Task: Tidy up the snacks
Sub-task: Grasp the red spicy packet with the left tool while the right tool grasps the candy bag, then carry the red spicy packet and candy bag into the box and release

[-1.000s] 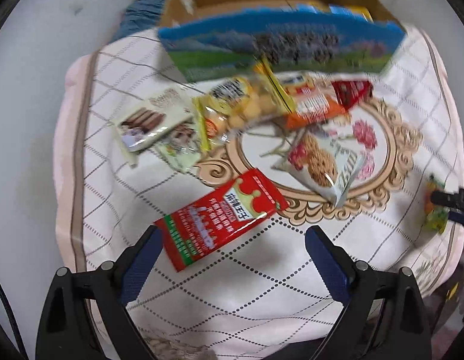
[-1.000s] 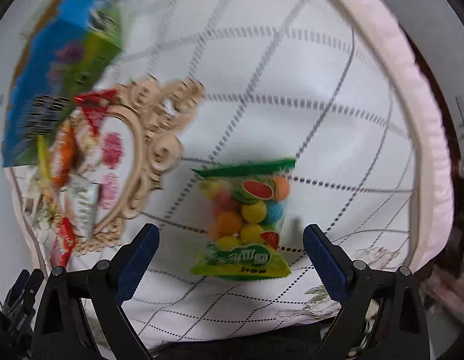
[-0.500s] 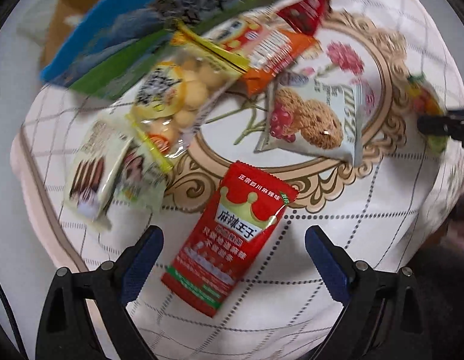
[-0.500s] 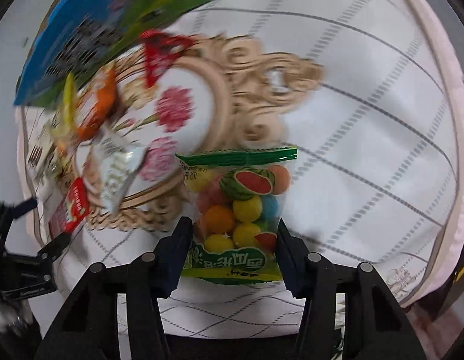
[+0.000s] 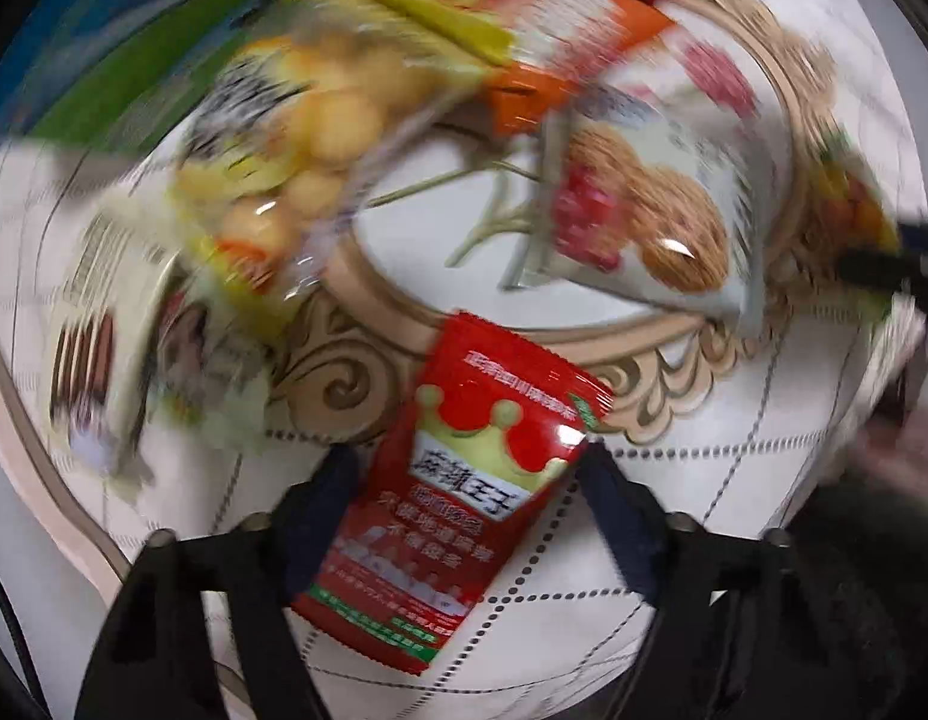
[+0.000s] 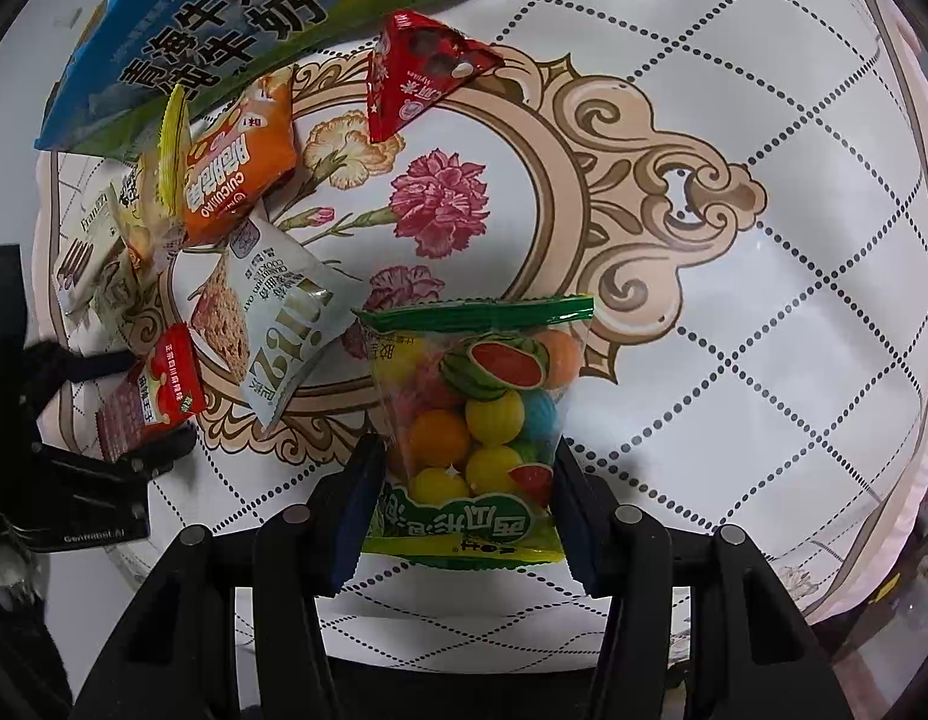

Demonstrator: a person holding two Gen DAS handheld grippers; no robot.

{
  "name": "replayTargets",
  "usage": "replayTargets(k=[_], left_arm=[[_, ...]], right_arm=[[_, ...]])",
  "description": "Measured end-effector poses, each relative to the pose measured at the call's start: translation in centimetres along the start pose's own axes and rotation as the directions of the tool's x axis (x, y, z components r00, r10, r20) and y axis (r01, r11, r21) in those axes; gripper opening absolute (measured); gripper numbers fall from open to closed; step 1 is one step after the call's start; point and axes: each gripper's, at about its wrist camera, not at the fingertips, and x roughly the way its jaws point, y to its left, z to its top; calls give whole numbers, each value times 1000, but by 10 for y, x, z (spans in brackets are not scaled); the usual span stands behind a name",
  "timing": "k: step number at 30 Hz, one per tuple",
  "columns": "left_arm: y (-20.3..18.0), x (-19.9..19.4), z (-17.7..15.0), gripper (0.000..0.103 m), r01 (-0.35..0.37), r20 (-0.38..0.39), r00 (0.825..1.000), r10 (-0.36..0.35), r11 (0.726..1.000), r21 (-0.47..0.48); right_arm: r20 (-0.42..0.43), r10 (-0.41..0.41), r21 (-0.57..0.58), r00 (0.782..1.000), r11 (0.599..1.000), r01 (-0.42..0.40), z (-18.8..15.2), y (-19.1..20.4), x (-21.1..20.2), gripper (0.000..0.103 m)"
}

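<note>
**A:** So, how's the right tool point(image 6: 464, 480) looking?

**B:** Pinched in on the lower half of the gum-ball bag point(image 6: 472, 420), pads pressed against both side edges. The bag is held flat over the patterned tablecloth point(image 6: 763, 390), just beside the flower medallion.

**A:** And the left tool point(image 5: 469, 480)?

**B:** Jaws are closing around the red packet point(image 5: 464, 492), which is lying between them on the cloth. Whether the pads are pressing it yet can't be told, that view is badly blurred.

**A:** Rest of the snacks?

**B:** The cookie bag point(image 6: 272, 324), orange bag point(image 6: 239, 162) and red triangle pack point(image 6: 416, 72) are spread near the milk carton box point(image 6: 224, 30).
</note>
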Motion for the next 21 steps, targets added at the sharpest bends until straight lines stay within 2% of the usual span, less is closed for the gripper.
replayTargets(k=[2, 4, 6, 7, 11, 17, 21], left_arm=[[16, -3, -8, 71, 36, 28, 999, -32, 990, -136], [29, -4, -19, 71, 82, 52, 996, -70, 963, -255], [37, -4, -29, 71, 130, 71, 991, -114, 945, -300], [38, -3, -31, 72, 143, 73, 989, -127, 943, -300], [33, 4, -40, 74, 121, 46, 992, -114, 968, -222], [6, 11, -30, 79, 80, -13, 997, -82, 991, -103], [-11, 14, -23, 79, 66, -12, 998, -67, 993, -95]], right_arm=[[-2, 16, 8, 1000, 1000, -16, 1, 3, 4, 57], [-8, 31, 8, 999, 999, -31, 1, 4, 3, 56], [-15, 40, 5, 999, 999, -40, 2, 9, 4, 56], [-19, 43, 5, 999, 999, -43, 3, 12, 6, 56], [-51, 48, 25, 998, 999, -47, 10, 21, 14, 58], [-87, 63, 66, 994, 996, -57, 26, 19, 26, 61], [-99, 57, 67, 993, 996, -51, 30, 22, 29, 63]])
